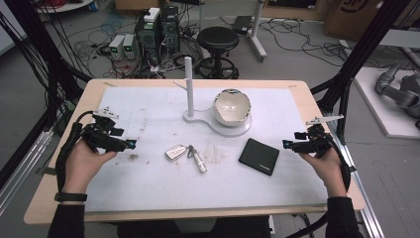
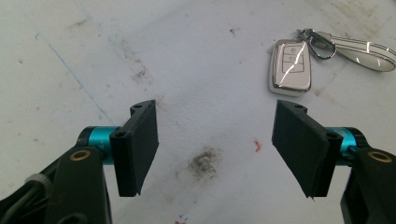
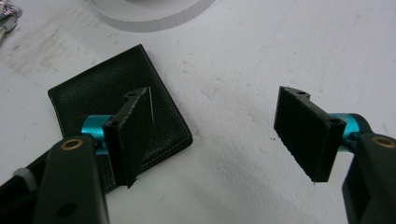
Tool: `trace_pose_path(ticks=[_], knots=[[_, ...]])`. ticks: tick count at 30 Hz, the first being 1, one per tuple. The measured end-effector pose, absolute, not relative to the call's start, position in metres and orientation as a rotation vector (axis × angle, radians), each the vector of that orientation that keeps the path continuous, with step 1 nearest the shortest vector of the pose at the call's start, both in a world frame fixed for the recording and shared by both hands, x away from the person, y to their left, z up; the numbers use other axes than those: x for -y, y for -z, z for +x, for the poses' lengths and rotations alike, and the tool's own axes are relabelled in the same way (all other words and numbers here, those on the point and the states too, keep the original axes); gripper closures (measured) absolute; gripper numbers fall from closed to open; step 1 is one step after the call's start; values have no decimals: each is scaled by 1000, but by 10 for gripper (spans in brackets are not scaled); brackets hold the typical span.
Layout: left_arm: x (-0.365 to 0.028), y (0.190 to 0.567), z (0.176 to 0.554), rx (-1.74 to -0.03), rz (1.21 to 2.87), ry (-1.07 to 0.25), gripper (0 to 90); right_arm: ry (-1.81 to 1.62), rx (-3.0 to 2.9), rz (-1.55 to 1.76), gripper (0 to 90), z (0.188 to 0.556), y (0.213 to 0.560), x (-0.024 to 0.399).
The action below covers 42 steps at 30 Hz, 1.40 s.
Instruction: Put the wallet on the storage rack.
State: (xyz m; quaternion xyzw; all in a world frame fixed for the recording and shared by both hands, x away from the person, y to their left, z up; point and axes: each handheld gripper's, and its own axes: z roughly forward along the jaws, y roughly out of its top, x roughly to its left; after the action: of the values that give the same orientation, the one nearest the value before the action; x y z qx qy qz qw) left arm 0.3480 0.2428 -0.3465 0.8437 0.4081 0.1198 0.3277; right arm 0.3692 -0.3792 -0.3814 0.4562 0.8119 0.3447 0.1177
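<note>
Left gripper (image 1: 130, 144) and right gripper (image 1: 286, 144): I find both with jaws apart, holding nothing, parked at the left and right edges of the table (image 1: 148, 198). Key fob (image 1: 175, 151) lies mid-table, wallet (image 1: 259, 156) to its right, each nearest one gripper, which I judge suits a separate pickup.

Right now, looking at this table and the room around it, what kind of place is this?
Most likely a lab or workshop for recording handling tasks. Computer towers and loose cables cover the floor, a dark frame stands around the table, and a person holds a cabled left gripper and right gripper.
</note>
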Motion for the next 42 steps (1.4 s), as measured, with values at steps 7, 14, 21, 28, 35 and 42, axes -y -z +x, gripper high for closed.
trace_pose_path(ticks=[7,14,21,28,35,42], knots=[[-230,348,350,-1046,2211,-281,315,-1005,-2369,1347,291,368,381,384],[-175,352,354,-952,2219,-189,315,-1005,-2354,1362,291,368,382,388],[-106,361,356,-818,2245,-84,315,-1015,-2348,1356,291,368,381,389],[-50,375,364,-746,2214,25,317,-1016,-2334,1356,291,368,379,389],[3,403,377,-751,2166,153,355,-1018,-2336,1353,292,368,380,388],[33,423,393,-817,2082,284,397,-1025,-2330,1347,292,367,378,390]])
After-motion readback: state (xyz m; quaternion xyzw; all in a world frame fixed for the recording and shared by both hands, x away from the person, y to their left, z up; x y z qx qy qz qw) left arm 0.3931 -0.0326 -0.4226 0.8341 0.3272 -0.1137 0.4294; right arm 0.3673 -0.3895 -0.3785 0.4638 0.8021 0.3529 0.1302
